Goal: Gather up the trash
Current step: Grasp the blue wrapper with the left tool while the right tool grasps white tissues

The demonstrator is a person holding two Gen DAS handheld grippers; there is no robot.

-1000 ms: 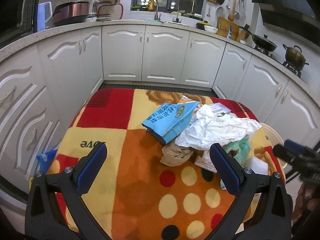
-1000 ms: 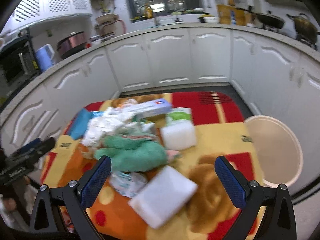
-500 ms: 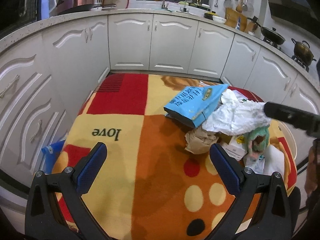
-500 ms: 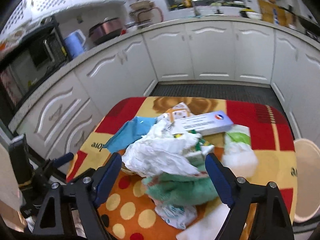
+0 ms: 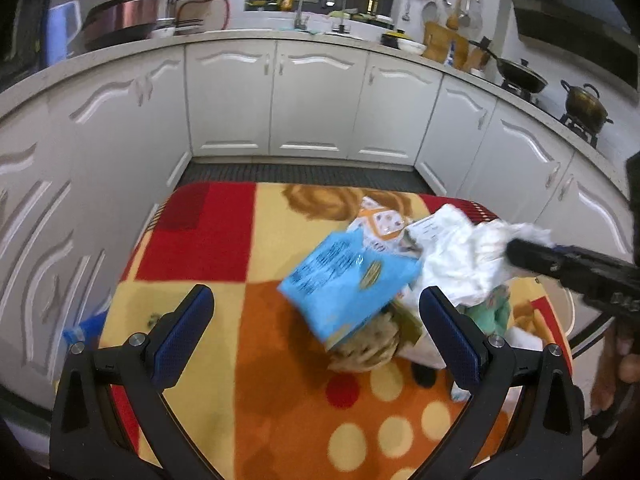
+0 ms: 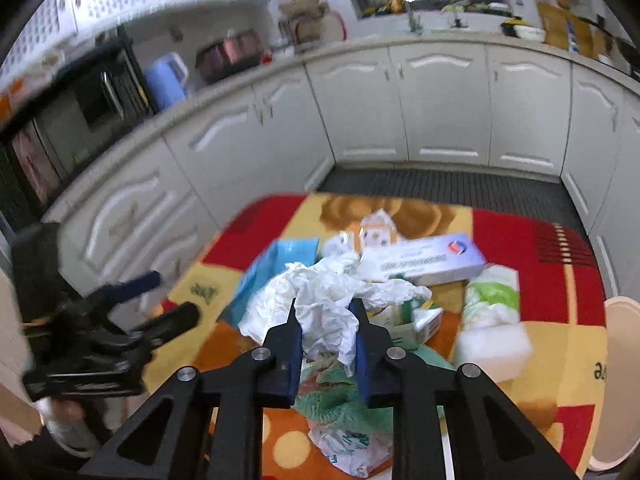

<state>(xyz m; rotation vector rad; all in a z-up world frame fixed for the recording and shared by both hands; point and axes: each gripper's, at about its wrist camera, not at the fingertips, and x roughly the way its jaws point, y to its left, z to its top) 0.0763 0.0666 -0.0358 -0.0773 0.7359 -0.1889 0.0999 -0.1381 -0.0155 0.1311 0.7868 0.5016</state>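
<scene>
A pile of trash lies on a colourful patterned cloth (image 5: 248, 360). On top is crumpled white paper (image 6: 320, 296), also in the left wrist view (image 5: 460, 256). My right gripper (image 6: 326, 320) is shut on this paper, its jaws close together with paper between them. It shows from the side in the left wrist view (image 5: 568, 272). A blue packet (image 5: 348, 292) leans on a crumpled brown bag (image 5: 368, 348). My left gripper (image 5: 316, 328) is open and empty just before the blue packet; it also shows in the right wrist view (image 6: 152, 300).
The pile also holds a long white box (image 6: 424, 260), a green cloth (image 6: 340, 396), a white foam block (image 6: 492, 348) and a green-white packet (image 6: 492, 296). A cream round bin (image 6: 620, 380) stands at the right. White kitchen cabinets (image 5: 316, 100) ring the table.
My right gripper has moved in over the pile and closed on the white paper. My left gripper has moved forward towards the blue packet and stays open.
</scene>
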